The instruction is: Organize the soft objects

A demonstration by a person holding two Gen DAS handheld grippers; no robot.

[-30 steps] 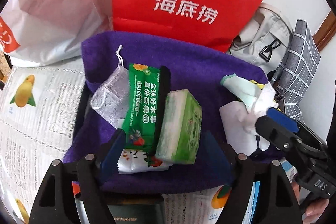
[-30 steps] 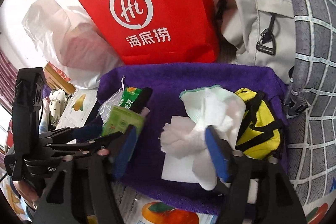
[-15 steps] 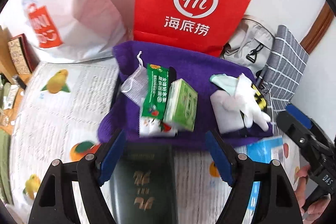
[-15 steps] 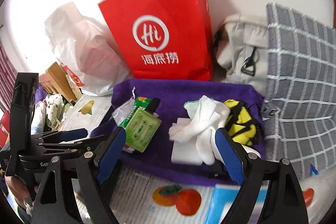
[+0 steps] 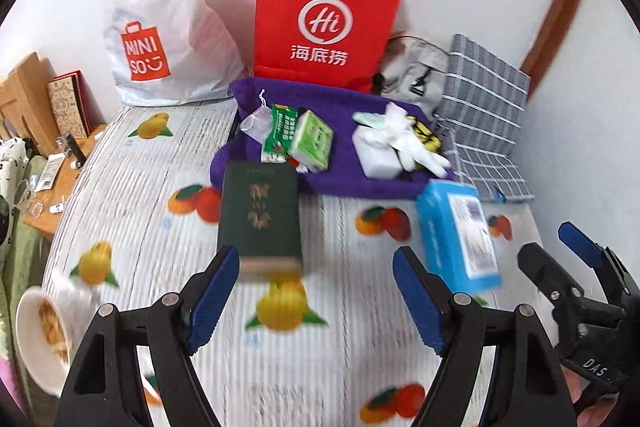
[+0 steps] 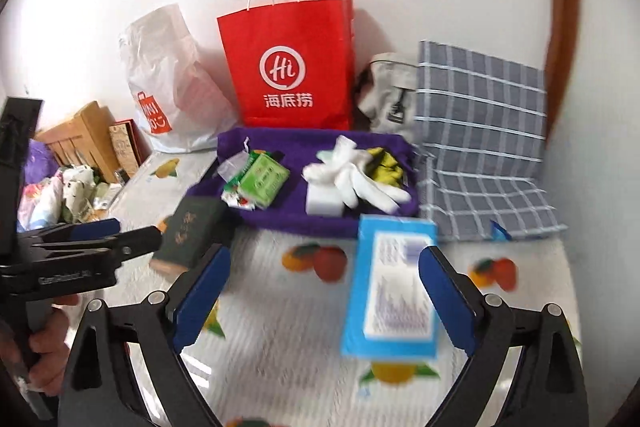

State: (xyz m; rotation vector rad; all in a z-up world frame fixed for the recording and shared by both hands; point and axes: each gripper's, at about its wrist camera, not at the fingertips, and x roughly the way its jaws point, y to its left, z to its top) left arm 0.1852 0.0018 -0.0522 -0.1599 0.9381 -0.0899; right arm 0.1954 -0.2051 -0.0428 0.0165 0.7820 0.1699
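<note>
The blue tissue pack (image 6: pixel 390 291) is lying lengthwise up the frame between the opening, empty jaws of the right gripper (image 6: pixel 324 295), the nearer one; the left gripper (image 5: pixel 316 291) is gaping empty below the green book (image 5: pixel 259 211). Both are sitting farther back from the purple towel (image 5: pixel 340 179) than a second ago

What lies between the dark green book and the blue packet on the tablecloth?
Only bare fruit-print tablecloth separates the dark green book from the blue packet; the left wrist view shows this most clearly.
</note>
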